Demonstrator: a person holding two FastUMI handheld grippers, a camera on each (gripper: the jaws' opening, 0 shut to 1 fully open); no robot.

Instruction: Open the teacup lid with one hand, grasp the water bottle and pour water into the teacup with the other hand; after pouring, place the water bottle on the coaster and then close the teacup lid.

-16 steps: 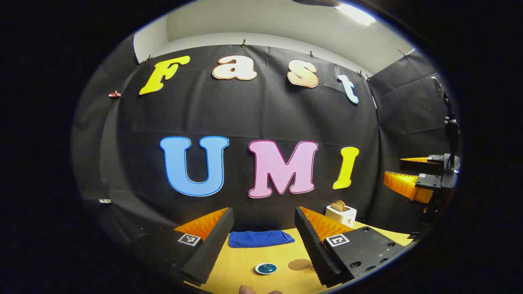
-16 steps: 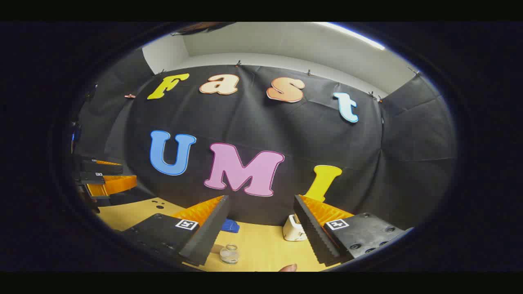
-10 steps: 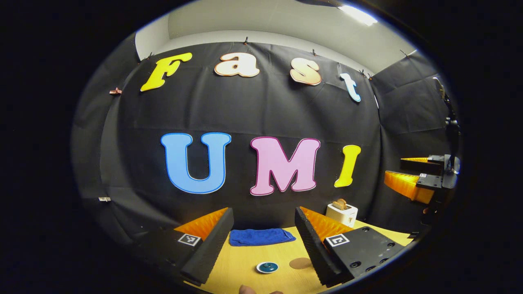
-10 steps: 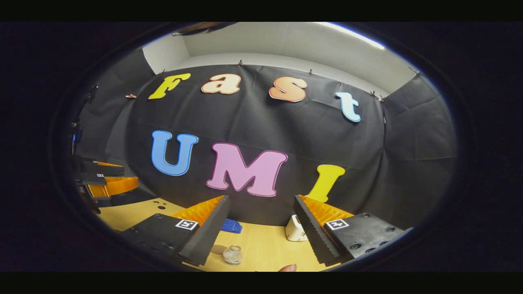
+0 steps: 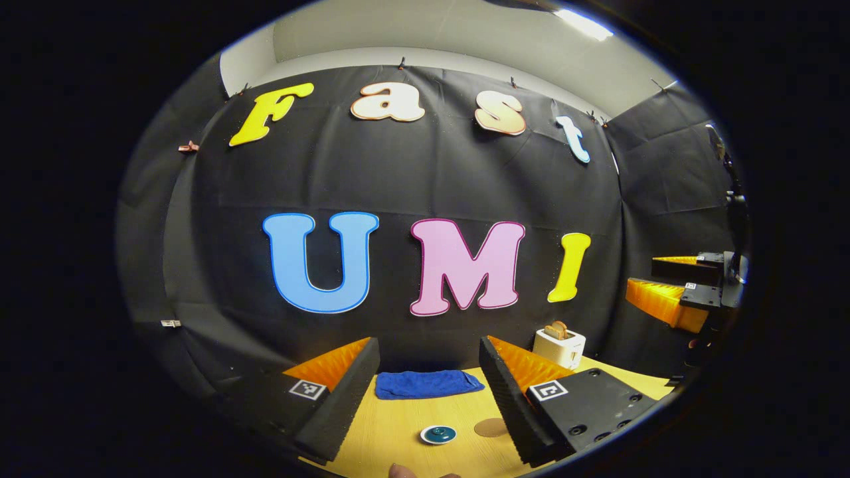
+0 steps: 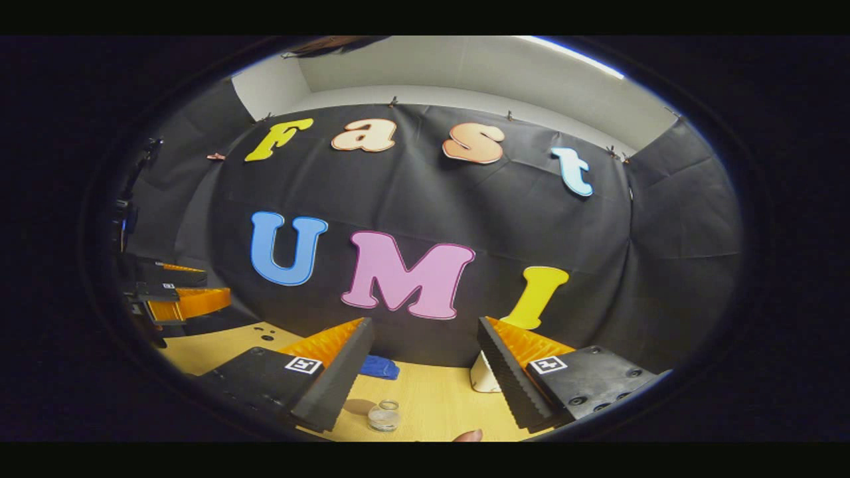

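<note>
**Both grippers up and empty, table things waiting below**

Your left gripper point(image 5: 429, 372) has its jaws spread wide with nothing between them, held well above the table point(image 5: 398, 425) and aimed mostly at the back wall. Seen through the gap, low on the wood, is the teacup lid point(image 5: 437, 435), a small round teal cap with a pale rim; whether the cup sits beneath it cannot be told from this angle. Just to its right lies the coaster point(image 5: 491, 427), a flat brown disc, bare, which suits its job as the bottle's landing spot. Beyond them a folded blue cloth point(image 5: 427, 384) lies near the wall, and a white toaster point(image 5: 559, 346) stands off to the right.

Your right gripper point(image 6: 425, 372) is likewise wide apart and carrying nothing. Below its gap stands a small clear glass jar point(image 6: 384, 416), open-mouthed, apparently the water bottle, with a brown patch just beside it.

Judging by the layout, the lid falls under your left jaws and the jar under your right, so each hand has its own target. Nothing is gripped yet, so the task looks barely begun; both hands need to tip down first.
</note>
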